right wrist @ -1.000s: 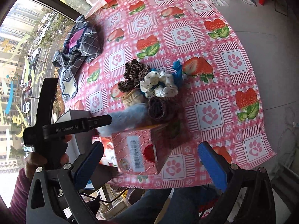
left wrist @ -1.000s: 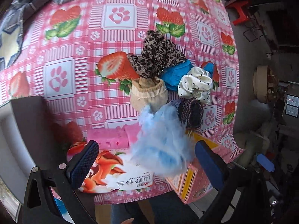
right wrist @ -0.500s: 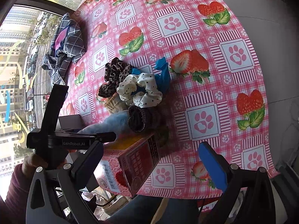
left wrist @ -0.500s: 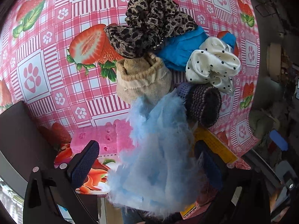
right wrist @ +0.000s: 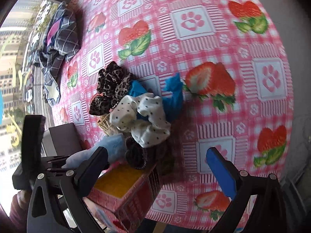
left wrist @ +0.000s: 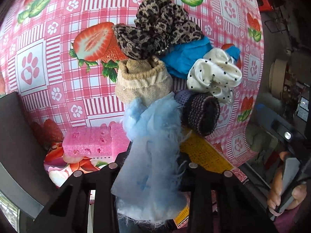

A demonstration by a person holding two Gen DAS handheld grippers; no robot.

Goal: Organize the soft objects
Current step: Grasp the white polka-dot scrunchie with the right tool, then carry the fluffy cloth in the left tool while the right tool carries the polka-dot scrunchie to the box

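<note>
The left gripper [left wrist: 151,167] is seen clenched on the pale blue fluffy cloth [left wrist: 149,155], its jaws having just been closing with that cloth between them; the fabric is bunched in the lower middle of the left wrist view, its upper end reaching up to the beige sock [left wrist: 143,83]. The right gripper [right wrist: 155,163] is held released, with its fingers [right wrist: 219,167] wide apart and nothing between them, low in the right wrist view above the pile. The remaining soft things are heaped together on the desk [left wrist: 48,62] at the centre of the frame: a leopard-print scrunchie [left wrist: 157,23] at the top, a bright blue cloth [left wrist: 184,58] under it, a white dotted scrunchie [left wrist: 213,77] to the right and a dark knitted roll [left wrist: 202,114] below that. A pink sponge [left wrist: 93,141] lies at the lower left, on or in a printed box, which cannot be told apart. A red carton with a yellow top [right wrist: 124,188] is seen at the lower middle of the right wrist view. The blue cloth is judged to be very light, limp and loosely fibred, so it would sag and trail from any pinch, and stray fluff could catch on neighbours. A hold around its bunched middle is judged safer than one at a frayed edge.
</note>
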